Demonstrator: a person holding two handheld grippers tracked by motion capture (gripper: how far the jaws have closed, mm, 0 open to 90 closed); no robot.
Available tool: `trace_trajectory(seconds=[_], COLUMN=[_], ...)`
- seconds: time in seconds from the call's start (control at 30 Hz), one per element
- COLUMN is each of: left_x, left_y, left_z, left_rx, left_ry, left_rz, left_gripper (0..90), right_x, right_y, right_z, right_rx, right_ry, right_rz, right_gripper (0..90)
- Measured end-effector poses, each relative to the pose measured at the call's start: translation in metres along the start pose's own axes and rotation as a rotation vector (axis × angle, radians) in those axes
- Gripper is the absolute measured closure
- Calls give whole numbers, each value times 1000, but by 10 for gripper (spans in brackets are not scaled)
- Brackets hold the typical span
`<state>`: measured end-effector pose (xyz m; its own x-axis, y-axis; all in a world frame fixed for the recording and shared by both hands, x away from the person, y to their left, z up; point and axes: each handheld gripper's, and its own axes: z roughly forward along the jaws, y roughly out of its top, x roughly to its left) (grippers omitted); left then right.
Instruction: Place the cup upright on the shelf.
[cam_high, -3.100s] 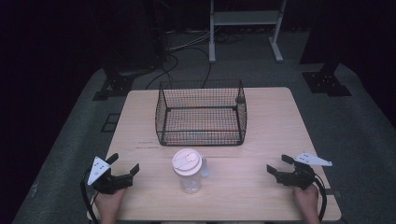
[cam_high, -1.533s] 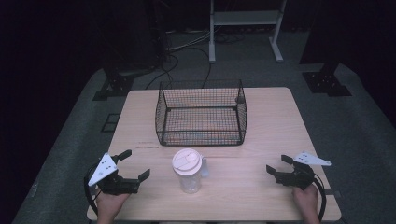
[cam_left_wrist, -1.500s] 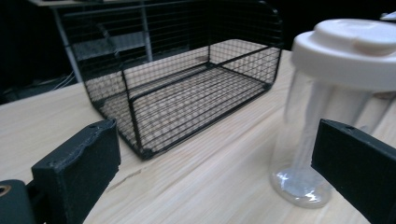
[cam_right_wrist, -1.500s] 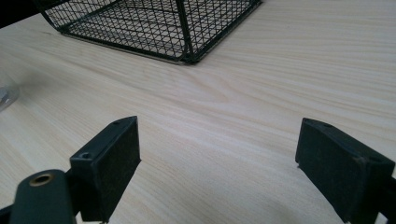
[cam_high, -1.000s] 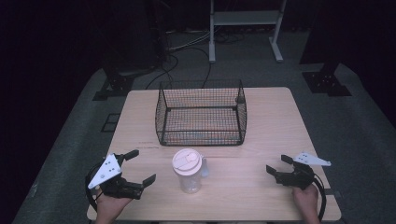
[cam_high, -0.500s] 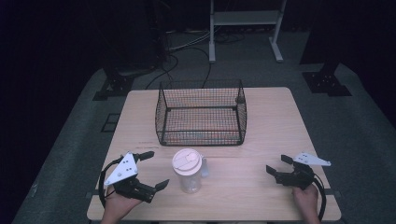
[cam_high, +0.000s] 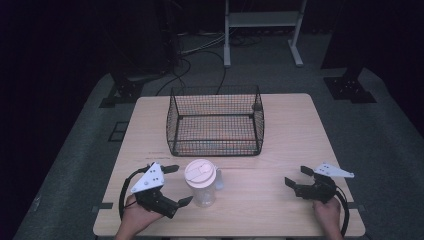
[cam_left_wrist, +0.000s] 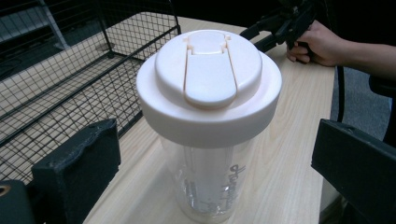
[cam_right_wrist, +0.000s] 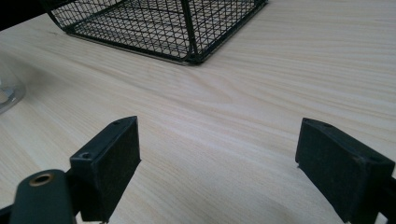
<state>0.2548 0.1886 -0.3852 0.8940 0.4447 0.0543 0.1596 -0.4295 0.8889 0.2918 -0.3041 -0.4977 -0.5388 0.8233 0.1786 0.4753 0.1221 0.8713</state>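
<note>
Seen from the high view, the clear plastic tumbler with a cream-pink flip-top lid (cam_high: 201, 182) stands upright near the front edge of the pale wooden table (cam_high: 300, 130), just in front of the black wire-mesh basket (cam_high: 216, 120); its long axis runs straight up. The left gripper (cam_high: 174, 185) sits immediately to the tumbler's left with its jaws spread wide toward it, holding nothing, while the right gripper (cam_high: 298, 176) rests well apart at the table's right, also open and empty, so the left hand is much the nearer. Along the left gripper view, the tumbler (cam_left_wrist: 210, 140) stands dead ahead between the two blocky black jaws, neither touching its smooth transparent wall; the lid is matte, round and wider than the body, with a raised hinged tab, and faint lettering shows on the side. Closing should need only a short push forward. Through the right gripper view, the jaws frame bare wood grain, the basket (cam_right_wrist: 159, 23) beyond them.
</note>
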Motion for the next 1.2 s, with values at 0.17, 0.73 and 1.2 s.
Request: trace_trajectory(seconds=[0.17, 0.73, 1.2], left_x=[0, 5, 5], left_y=[2, 9, 19], left_z=[7, 38, 52], left_rx=[16, 115, 153], left_ry=[-9, -13, -15], left_rz=[-4, -37, -27], left_gripper=[0, 0, 0], right_x=[0, 1, 1], right_y=[0, 0, 0], right_z=[0, 0, 0], right_rx=[0, 1, 0], right_ry=[3, 12, 19], right_rz=[0, -7, -10], right_gripper=[129, 129, 129])
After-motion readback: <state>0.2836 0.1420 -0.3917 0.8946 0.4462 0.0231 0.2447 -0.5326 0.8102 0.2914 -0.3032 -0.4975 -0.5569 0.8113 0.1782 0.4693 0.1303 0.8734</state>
